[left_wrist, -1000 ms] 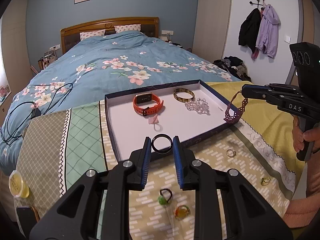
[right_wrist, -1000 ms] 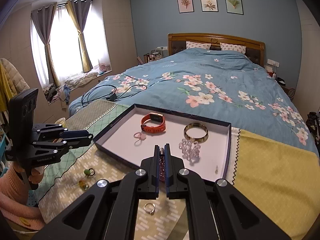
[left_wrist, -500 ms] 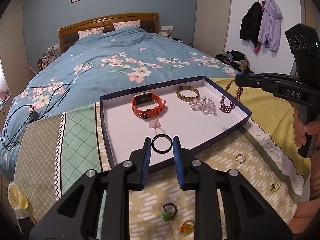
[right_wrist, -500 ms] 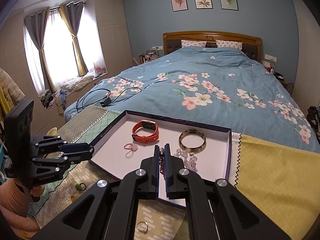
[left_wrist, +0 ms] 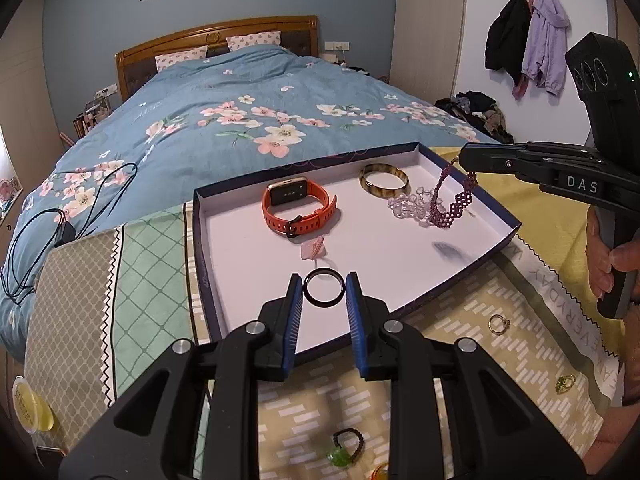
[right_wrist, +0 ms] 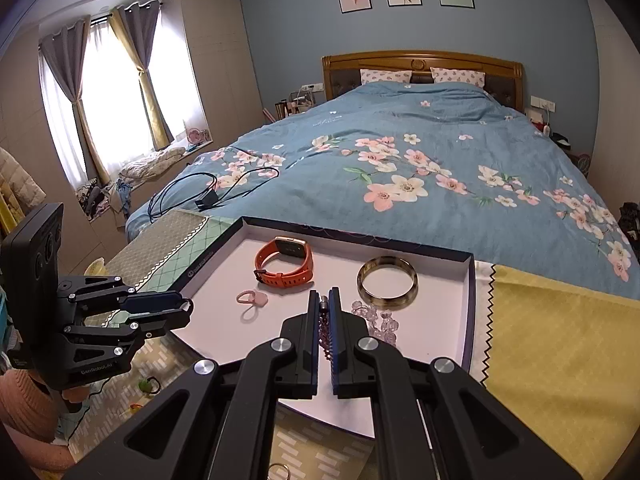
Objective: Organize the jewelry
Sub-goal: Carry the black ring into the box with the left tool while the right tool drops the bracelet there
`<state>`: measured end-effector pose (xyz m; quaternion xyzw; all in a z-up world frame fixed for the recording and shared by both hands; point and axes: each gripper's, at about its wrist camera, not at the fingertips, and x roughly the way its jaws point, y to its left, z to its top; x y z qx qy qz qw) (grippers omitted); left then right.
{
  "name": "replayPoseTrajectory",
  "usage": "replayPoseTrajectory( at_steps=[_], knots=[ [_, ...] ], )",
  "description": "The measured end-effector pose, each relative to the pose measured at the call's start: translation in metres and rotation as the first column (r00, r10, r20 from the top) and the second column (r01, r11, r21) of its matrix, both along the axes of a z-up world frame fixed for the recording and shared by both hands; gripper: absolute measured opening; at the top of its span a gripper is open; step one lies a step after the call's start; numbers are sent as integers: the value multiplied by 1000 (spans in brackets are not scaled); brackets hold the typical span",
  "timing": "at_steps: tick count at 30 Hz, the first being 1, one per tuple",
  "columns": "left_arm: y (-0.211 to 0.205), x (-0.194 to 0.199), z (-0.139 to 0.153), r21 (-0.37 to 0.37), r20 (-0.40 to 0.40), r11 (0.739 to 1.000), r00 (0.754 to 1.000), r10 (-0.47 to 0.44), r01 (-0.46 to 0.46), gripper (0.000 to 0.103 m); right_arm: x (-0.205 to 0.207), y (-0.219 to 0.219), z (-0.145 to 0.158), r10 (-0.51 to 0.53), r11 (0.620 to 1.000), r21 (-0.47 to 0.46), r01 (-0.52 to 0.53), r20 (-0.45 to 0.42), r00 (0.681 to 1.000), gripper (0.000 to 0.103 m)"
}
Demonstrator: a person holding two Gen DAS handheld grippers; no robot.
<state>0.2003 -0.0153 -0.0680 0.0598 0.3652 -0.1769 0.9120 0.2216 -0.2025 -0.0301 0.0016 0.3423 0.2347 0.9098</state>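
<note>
Holding a black ring [left_wrist: 323,293] between left gripper [left_wrist: 323,294] fingers, above the near edge of the tray [left_wrist: 496,216]. Right gripper [right_wrist: 324,314] fingers narrow, pinching a purple beaded bracelet [left_wrist: 450,208], dangling over the tray's right part beside clear beads [left_wrist: 408,205]. Orange watch [left_wrist: 298,210], bangle [left_wrist: 384,184], pink ring [left_wrist: 313,248] resting inside. Gold ring [left_wrist: 499,324] outside on cloth.

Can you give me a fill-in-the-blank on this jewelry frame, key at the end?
1. The right gripper is shut on the ____ beaded bracelet.
2. The left gripper holds a ____ ring between its fingers.
3. The orange watch lies inside the ____.
4. The gold ring lies ____ the tray, on the cloth.

Key: purple; black; tray; outside
</note>
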Motion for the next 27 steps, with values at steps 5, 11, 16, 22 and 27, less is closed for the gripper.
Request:
replayPoseTrajectory(
  at_steps=[5, 11, 16, 22, 27],
  knots=[
    [-2, 6, -4, 3, -17, 1000, 1000, 3, -3, 22, 8, -3, -5, -5, 999, 32, 5, -25, 1000, 3],
    [-4, 15, -8, 8, -31, 1000, 1000, 5, -5, 22, 16, -7, -10, -10, 998, 57, 13, -50, 999, 3],
    [-9, 23, -13, 22, -52, 1000, 999, 1, 0, 22, 21, -7, -13, -9, 997, 72, 14, -68, 998, 3],
    [-15, 34, -23, 30, -90, 1000, 996, -1, 4, 22, 26, -9, -15, -12, 997, 80, 18, -79, 997, 3],
    [-19, 44, -30, 45, -109, 999, 994, 5, 0, 22, 33, -12, -20, -27, 996, 86, 35, -97, 995, 3]
  ],
)
